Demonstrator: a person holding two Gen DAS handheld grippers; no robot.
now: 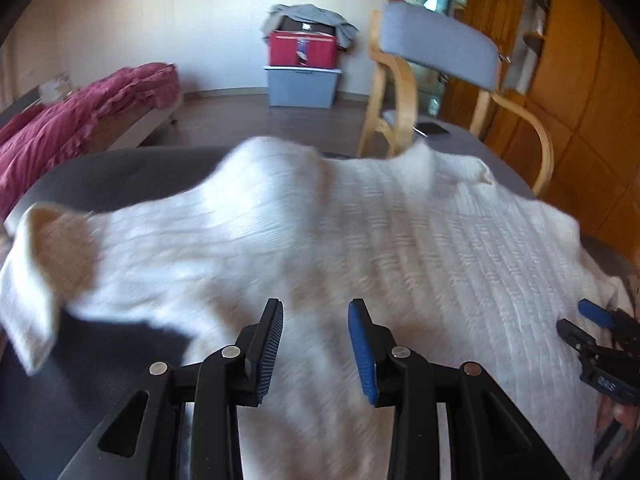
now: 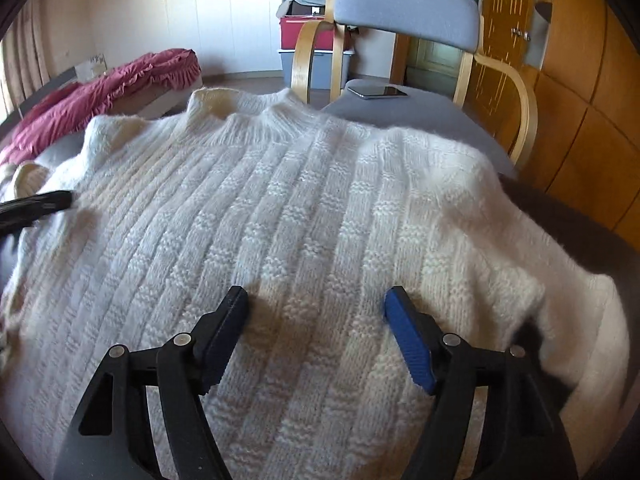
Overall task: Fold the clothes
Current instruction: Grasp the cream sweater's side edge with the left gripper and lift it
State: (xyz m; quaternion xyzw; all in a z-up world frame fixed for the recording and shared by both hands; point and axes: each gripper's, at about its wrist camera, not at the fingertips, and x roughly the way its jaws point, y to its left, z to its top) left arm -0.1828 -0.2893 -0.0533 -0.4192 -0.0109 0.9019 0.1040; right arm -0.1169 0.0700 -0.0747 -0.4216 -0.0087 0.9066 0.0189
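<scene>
A white knitted sweater [image 1: 360,220] lies spread front-up on the dark grey table [image 1: 120,168], its collar at the far side. One sleeve with its cuff [image 1: 44,264] is blurred at the left edge. My left gripper [image 1: 316,316] hovers over the near left part of the sweater, jaws apart with no cloth pinched between them. In the right wrist view my right gripper [image 2: 316,304] stands wide open just above the sweater [image 2: 300,200] body, holding nothing. It also shows at the right edge as the right gripper [image 1: 576,316]. A dark finger of the left gripper [image 2: 40,204] enters from the left.
A phone [image 2: 378,91] lies on the table's far side. A wooden armchair with a grey backrest [image 2: 404,4] stands behind the table. A bed with a red cover [image 1: 80,120] is at the left, stacked boxes [image 1: 302,52] by the far wall, wooden cabinets [image 1: 580,80] at the right.
</scene>
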